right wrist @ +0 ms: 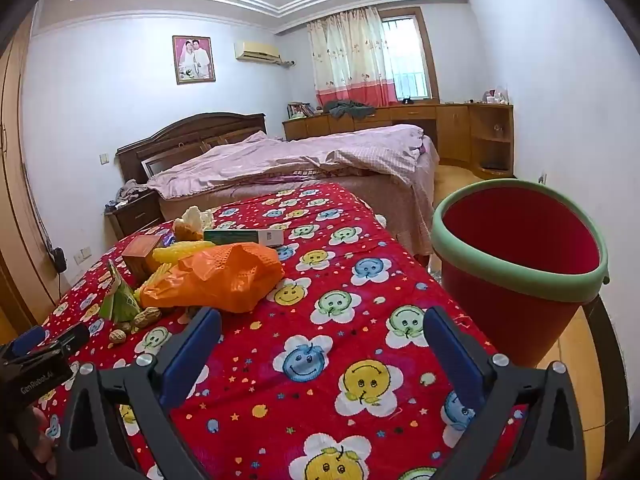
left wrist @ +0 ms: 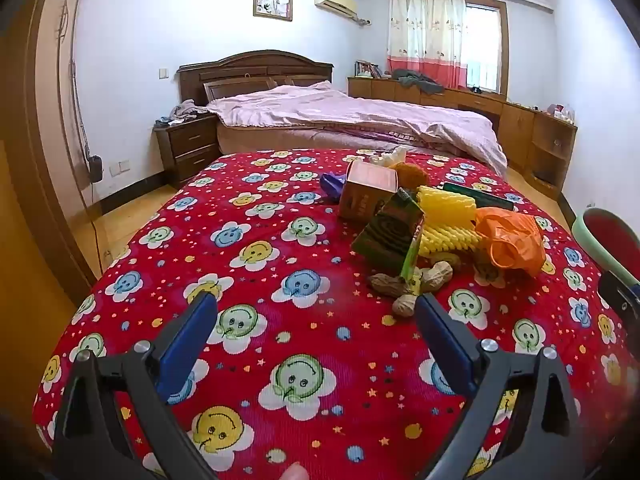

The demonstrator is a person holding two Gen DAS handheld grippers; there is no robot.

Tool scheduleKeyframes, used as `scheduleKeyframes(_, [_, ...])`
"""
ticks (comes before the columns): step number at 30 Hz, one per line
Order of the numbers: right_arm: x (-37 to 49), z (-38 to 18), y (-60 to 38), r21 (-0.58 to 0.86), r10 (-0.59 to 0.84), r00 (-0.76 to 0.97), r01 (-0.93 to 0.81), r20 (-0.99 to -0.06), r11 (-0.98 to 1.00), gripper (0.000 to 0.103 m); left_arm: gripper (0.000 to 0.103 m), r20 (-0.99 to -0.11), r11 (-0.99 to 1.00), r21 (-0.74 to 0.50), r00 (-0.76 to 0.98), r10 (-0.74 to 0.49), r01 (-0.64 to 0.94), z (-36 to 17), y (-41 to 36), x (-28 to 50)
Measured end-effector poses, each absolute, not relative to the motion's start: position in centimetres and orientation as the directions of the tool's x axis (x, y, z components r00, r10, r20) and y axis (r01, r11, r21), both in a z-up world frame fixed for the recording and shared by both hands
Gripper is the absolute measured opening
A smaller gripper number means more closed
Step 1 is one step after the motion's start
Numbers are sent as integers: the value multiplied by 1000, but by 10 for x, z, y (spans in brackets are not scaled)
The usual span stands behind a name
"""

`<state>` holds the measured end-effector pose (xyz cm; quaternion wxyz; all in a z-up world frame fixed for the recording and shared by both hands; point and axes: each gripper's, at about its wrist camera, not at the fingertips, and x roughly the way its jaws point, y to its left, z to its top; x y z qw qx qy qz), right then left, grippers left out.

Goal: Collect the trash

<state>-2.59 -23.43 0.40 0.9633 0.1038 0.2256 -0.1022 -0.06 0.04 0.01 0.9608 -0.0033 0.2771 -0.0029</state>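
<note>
A pile of trash lies on the red flower-print cloth [left wrist: 280, 280]: an orange plastic bag [left wrist: 510, 240] [right wrist: 216, 276], yellow foam netting [left wrist: 448, 216] [right wrist: 180, 252], a dark green carton [left wrist: 390, 234], a brown box [left wrist: 366, 192], peanut shells [left wrist: 412, 284] [right wrist: 140, 318] and a white-green box [right wrist: 244, 236]. A red bin with a green rim [right wrist: 516, 264] [left wrist: 604, 232] stands off the cloth's right edge. My left gripper [left wrist: 316, 312] is open and empty, just short of the peanuts. My right gripper [right wrist: 322, 328] is open and empty, between the bag and the bin.
A bed with a pink cover [left wrist: 340, 120] stands behind the cloth. A nightstand [left wrist: 188, 148] is at the left, wooden cabinets [left wrist: 520, 128] along the right wall. The left gripper's body shows at the left of the right wrist view [right wrist: 36, 364].
</note>
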Motion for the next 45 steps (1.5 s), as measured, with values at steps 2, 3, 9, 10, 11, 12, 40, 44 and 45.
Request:
scheduleKeyframes(2, [-26, 4, -234, 153, -150, 879, 243, -453, 958, 103, 98, -539, 1000, -5, 842, -5, 3, 0, 0, 0])
scheduleKeyframes(3, [-26, 4, -234, 156, -149, 879, 243, -454, 958, 103, 98, -540, 1000, -4, 841, -5, 3, 0, 0, 0])
scheduleKeyframes(9, [-27, 6, -233, 148, -153, 881, 241, -447, 959, 103, 98, -537, 1000, -4, 843, -6, 4, 2, 0, -1])
scheduleKeyframes(10, [-27, 6, -234, 148, -152, 881, 241, -447, 959, 103, 98, -537, 1000, -4, 844, -6, 4, 2, 0, -1])
scheduleKeyframes(11, [-27, 7, -236, 149, -151, 881, 240, -448, 959, 103, 98, -536, 1000, -5, 844, -5, 3, 2, 0, -1])
scheduleKeyframes(12, [-28, 6, -233, 139, -157, 883, 241, -443, 960, 103, 98, -536, 1000, -5, 844, -5, 3, 2, -1, -1])
scheduleKeyframes(40, [-28, 5, -227, 119, -170, 884, 244, -436, 963, 103, 98, -535, 1000, -9, 845, -6, 1, 2, 0, -2])
scheduleKeyframes(44, [-28, 5, -227, 118, -170, 884, 243, -435, 963, 103, 98, -535, 1000, -9, 845, -7, 2, 2, 0, -1])
scheduleKeyframes(45, [-28, 5, -227, 118, -170, 884, 244, -436, 963, 103, 98, -535, 1000, -10, 845, -7, 2, 2, 0, -1])
